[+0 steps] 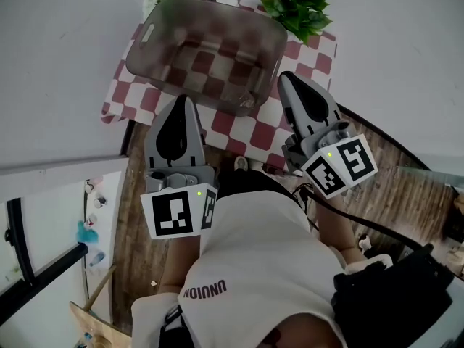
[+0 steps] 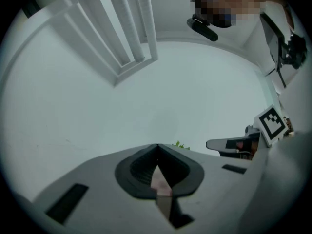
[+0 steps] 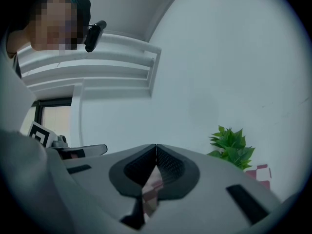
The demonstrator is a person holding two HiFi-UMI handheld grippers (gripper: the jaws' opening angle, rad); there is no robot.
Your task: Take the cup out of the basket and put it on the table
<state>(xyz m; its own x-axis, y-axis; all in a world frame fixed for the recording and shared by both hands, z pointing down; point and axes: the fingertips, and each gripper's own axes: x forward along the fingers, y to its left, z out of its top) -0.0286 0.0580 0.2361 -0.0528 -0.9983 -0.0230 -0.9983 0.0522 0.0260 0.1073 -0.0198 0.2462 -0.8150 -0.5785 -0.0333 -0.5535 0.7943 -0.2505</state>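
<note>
Two claws pressed together, empty: left claw (image 1: 182,100), right claw (image 1: 285,77), short of smoky translucent plastic basket (image 1: 145,40) on red-white checkered bench (image 1: 308,53), probably poised for reach-in; cup unseen.

Soft, even light filled all three views without hard shadows or glare, while both gripper views bulged fisheye-like, darkened at their rims and looked slightly hazy.
</note>
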